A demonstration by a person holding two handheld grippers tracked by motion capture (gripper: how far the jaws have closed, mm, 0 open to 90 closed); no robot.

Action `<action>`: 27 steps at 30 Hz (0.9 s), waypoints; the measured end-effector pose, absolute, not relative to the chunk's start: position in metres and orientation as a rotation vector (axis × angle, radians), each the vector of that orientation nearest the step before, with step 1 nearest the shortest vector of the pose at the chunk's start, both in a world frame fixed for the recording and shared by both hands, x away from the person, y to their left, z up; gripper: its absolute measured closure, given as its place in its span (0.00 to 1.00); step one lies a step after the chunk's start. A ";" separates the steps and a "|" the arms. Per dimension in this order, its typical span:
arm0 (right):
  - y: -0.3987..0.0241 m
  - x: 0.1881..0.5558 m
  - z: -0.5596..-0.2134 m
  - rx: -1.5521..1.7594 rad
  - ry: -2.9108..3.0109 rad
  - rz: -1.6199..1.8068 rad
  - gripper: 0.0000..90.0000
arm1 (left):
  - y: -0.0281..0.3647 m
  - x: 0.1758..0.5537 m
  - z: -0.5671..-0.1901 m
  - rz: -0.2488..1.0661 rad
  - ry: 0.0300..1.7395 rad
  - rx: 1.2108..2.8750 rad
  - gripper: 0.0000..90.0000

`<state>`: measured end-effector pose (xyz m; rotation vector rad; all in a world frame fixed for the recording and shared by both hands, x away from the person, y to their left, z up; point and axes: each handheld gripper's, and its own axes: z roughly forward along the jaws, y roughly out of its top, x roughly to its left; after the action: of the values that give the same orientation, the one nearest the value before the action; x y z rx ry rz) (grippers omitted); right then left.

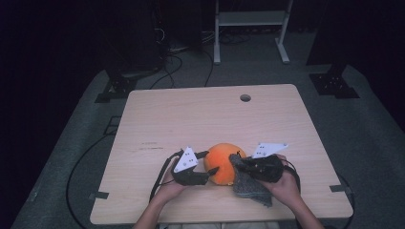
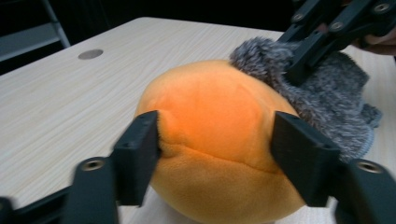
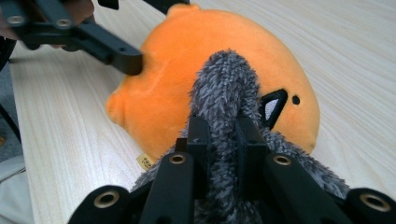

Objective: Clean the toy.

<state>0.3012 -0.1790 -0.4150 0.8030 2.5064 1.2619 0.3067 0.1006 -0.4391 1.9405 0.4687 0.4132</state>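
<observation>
A round orange plush toy sits near the front edge of the pale wooden surface, with a fuzzy grey knitted cloth touching its right side. The left gripper straddles the toy, its fingers pressing into the plush on both flanks, so it is grasping the toy. The right gripper is clenched on a raised fold of the grey cloth, held against the toy's top. The step in hand appears to be steadying the toy while drawing the cloth over it. Next, the right gripper likely needs to pull the fold farther across the orange dome while the left keeps it from rolling.
</observation>
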 end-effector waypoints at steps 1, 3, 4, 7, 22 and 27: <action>-0.176 0.299 -0.414 0.781 2.505 1.255 0.87 | 0.100 0.307 -0.440 0.412 0.476 1.936 0.44; -0.168 0.292 -0.412 0.715 2.516 1.267 0.87 | 0.101 0.308 -0.441 0.405 0.498 1.941 0.46; -0.165 0.291 -0.412 0.701 2.525 1.264 0.87 | 0.102 0.309 -0.441 0.407 0.508 1.952 0.46; -0.161 0.290 -0.415 0.671 2.555 1.240 0.87 | 0.107 0.313 -0.444 0.404 0.543 1.947 0.46; -0.144 0.282 -0.424 0.538 2.732 1.174 0.87 | 0.107 0.315 -0.445 0.401 0.593 1.933 0.43; -0.159 0.284 -0.408 0.614 2.594 1.268 0.87 | 0.104 0.313 -0.445 0.411 0.548 1.942 0.43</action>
<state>0.2839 -0.1586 -0.4079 0.6142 2.5942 1.2677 0.3127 0.1045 -0.4447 1.9421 0.5481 0.4107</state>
